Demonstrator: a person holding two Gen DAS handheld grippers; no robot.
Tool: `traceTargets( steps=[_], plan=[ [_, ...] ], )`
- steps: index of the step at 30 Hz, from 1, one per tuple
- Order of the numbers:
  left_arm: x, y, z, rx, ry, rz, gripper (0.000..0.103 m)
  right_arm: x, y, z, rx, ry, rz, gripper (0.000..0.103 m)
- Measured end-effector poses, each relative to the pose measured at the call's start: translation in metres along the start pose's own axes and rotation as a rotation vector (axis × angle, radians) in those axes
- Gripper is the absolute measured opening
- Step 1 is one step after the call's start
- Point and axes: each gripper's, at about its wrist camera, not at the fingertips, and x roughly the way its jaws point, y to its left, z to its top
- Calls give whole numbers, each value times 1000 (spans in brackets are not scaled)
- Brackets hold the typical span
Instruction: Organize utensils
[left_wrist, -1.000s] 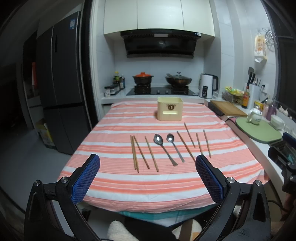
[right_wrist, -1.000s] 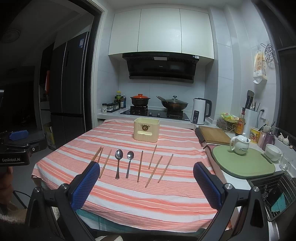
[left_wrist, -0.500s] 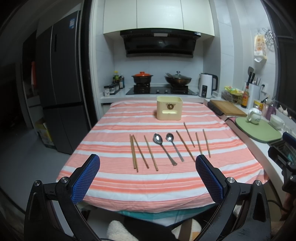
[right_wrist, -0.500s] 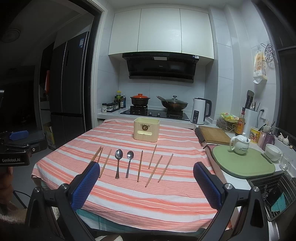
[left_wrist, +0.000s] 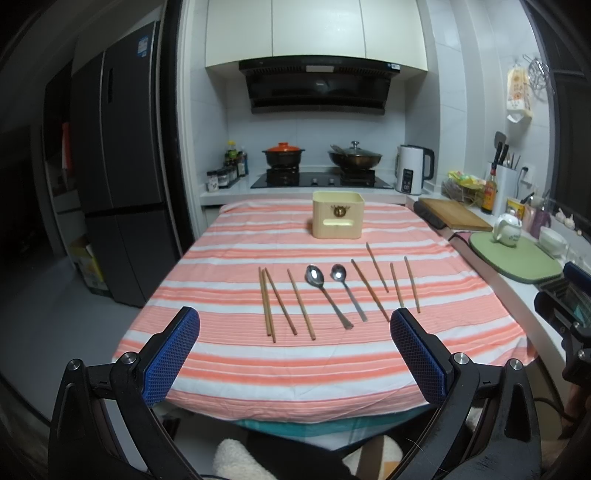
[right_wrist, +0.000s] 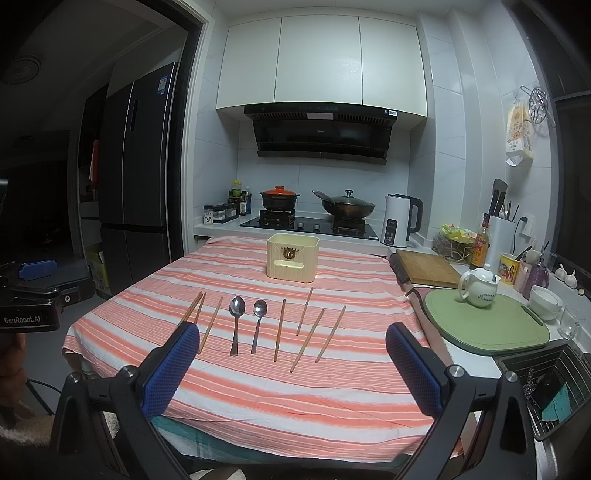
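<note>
Two metal spoons (left_wrist: 328, 300) (right_wrist: 235, 329) and several wooden chopsticks (left_wrist: 281, 306) (right_wrist: 307, 339) lie in a row across the striped tablecloth (left_wrist: 295, 365) (right_wrist: 295, 391). A cream utensil box (left_wrist: 338, 219) (right_wrist: 292, 257) stands upright behind them. My left gripper (left_wrist: 294, 328) is open and empty, held at the table's near edge, short of the utensils. My right gripper (right_wrist: 290, 341) is open and empty, also at the near edge, to the right.
A green mat (right_wrist: 484, 325) with a white teapot (right_wrist: 478, 287) and a wooden cutting board (right_wrist: 428, 267) sit on the counter to the right. A sink rack (right_wrist: 546, 387) is at the lower right. A stove with pots (left_wrist: 321, 162) stands behind the table; a fridge (left_wrist: 118, 184) stands at the left.
</note>
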Motion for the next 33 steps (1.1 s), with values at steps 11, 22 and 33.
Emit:
traceTargets(
  steps=[11,22,33],
  plan=[
    [0,-1,-1,2,4,-3,103,0,0,0,0,2,0,103],
    [5,-2,-3,1,24,-13,103,0,-2,-2,5,-4,-6,103],
    [10,2,-1,2,30,-71,103,6,-5,-1,4,-2,-17,103]
  ],
)
